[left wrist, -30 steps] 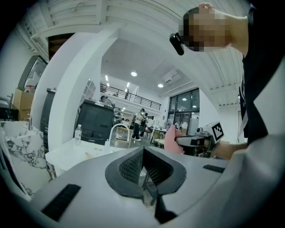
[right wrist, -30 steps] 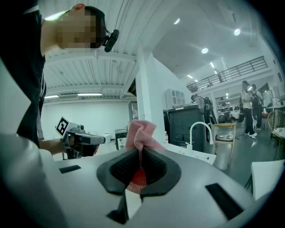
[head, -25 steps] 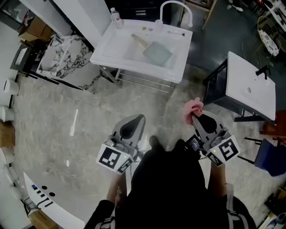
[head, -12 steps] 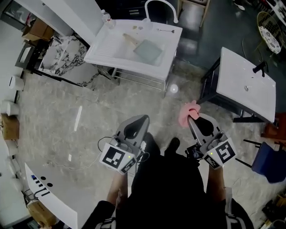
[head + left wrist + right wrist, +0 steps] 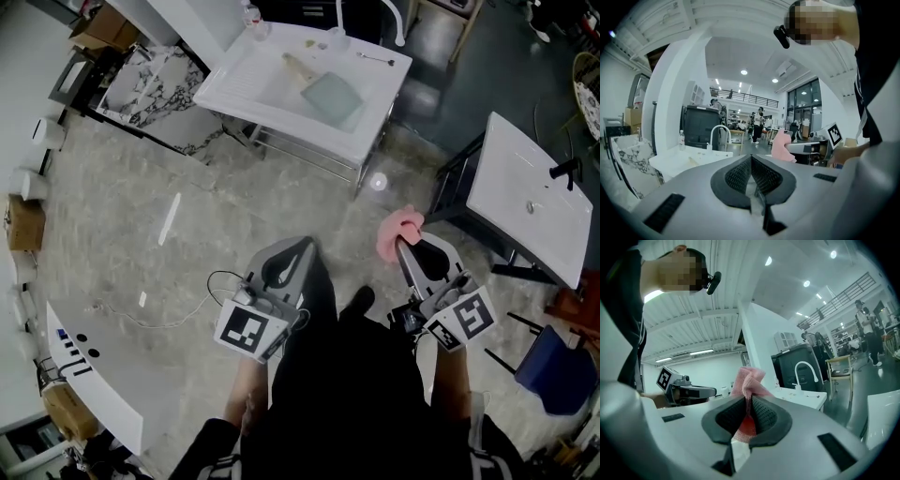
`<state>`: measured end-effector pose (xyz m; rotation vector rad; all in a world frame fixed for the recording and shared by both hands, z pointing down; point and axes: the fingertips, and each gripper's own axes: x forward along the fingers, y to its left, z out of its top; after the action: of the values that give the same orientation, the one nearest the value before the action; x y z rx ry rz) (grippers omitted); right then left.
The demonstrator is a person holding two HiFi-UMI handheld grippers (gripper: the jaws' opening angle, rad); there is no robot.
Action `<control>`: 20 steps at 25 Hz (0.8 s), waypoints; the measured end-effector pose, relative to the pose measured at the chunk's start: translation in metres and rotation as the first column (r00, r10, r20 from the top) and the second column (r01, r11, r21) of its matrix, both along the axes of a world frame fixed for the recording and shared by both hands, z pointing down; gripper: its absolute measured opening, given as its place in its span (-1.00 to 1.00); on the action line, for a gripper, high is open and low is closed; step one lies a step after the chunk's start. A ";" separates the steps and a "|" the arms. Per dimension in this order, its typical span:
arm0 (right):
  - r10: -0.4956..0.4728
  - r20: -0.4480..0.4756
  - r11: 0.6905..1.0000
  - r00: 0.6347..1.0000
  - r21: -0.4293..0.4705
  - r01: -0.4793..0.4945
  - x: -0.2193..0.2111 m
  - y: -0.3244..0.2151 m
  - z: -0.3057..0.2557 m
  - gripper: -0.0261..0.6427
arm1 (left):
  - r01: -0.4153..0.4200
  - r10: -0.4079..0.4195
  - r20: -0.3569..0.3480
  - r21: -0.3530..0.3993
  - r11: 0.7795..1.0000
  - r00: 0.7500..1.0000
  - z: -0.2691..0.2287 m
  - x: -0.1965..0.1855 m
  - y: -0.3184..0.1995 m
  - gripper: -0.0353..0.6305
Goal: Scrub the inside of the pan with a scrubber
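The square grey-green pan [image 5: 330,97] with a wooden handle lies in the white sink [image 5: 246,86] far ahead, across the floor. My right gripper [image 5: 401,240] [image 5: 749,401] is shut on a pink scrubber [image 5: 398,228] [image 5: 749,379] that sticks up past its tips. At the same height my left gripper [image 5: 305,246] [image 5: 751,159] is shut with nothing in it. Both are held level in front of my body, well short of the sink. The left gripper view shows the scrubber [image 5: 781,145] off to the right.
A curved faucet [image 5: 719,136] rises at the sink's back, beside a bottle [image 5: 249,13]. A white table [image 5: 525,197] and a blue chair [image 5: 553,370] stand right. A marble slab [image 5: 155,84] leans left of the sink. A cable [image 5: 178,314] lies near a white counter [image 5: 94,384].
I have shifted a little over the floor with both grippers carried along in front of me. Both stay shut, and the pink scrubber is still in the right one.
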<state>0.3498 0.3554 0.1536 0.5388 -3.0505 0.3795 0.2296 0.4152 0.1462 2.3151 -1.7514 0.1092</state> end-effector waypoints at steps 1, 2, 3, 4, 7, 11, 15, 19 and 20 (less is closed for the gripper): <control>-0.001 0.000 1.000 1.000 0.005 0.001 -0.008 -0.004 -0.001 -0.80 | 0.004 -0.004 -0.002 0.008 1.000 1.000 -0.001 -0.008 -0.004 -0.80; -0.001 0.000 1.000 1.000 0.010 0.001 -0.016 -0.008 -0.001 -0.80 | 0.004 -0.004 -0.006 0.017 1.000 1.000 -0.002 -0.016 -0.008 -0.80; 0.001 0.001 1.000 1.000 0.015 -0.001 -0.024 -0.012 -0.002 -0.80 | 0.002 -0.002 -0.007 0.025 1.000 1.000 -0.003 -0.025 -0.012 -0.80; 0.007 0.003 1.000 1.000 0.018 -0.007 -0.032 -0.017 -0.004 -0.80 | -0.003 0.003 -0.005 0.035 0.999 1.000 -0.003 -0.034 -0.018 -0.80; 0.051 0.003 0.998 0.999 0.023 -0.051 -0.059 -0.036 -0.009 -0.80 | -0.023 0.023 0.013 0.066 0.998 1.000 -0.006 -0.065 -0.037 -0.80; 0.100 -0.028 0.994 0.995 0.051 -0.098 -0.103 -0.063 -0.014 -0.80 | -0.070 0.067 0.036 0.108 0.992 0.997 -0.013 -0.107 -0.065 -0.80; 0.163 -0.036 0.985 0.986 0.063 -0.161 -0.141 -0.091 -0.019 -0.80 | -0.126 0.126 -0.002 0.098 0.987 0.992 -0.008 -0.144 -0.088 -0.79; 0.199 -0.062 0.979 0.978 0.059 -0.195 -0.170 -0.109 -0.019 -0.80 | -0.178 0.179 -0.013 0.060 0.982 0.984 0.007 -0.169 -0.111 -0.80; 0.201 -0.069 0.979 0.977 0.049 -0.198 -0.173 -0.114 -0.016 -0.80 | -0.185 0.187 -0.018 0.054 0.981 0.982 0.010 -0.172 -0.116 -0.80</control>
<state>0.1772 0.2412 0.1374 0.8458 -2.9476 0.2936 0.0580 0.2989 0.1563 2.5034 -1.5413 0.0703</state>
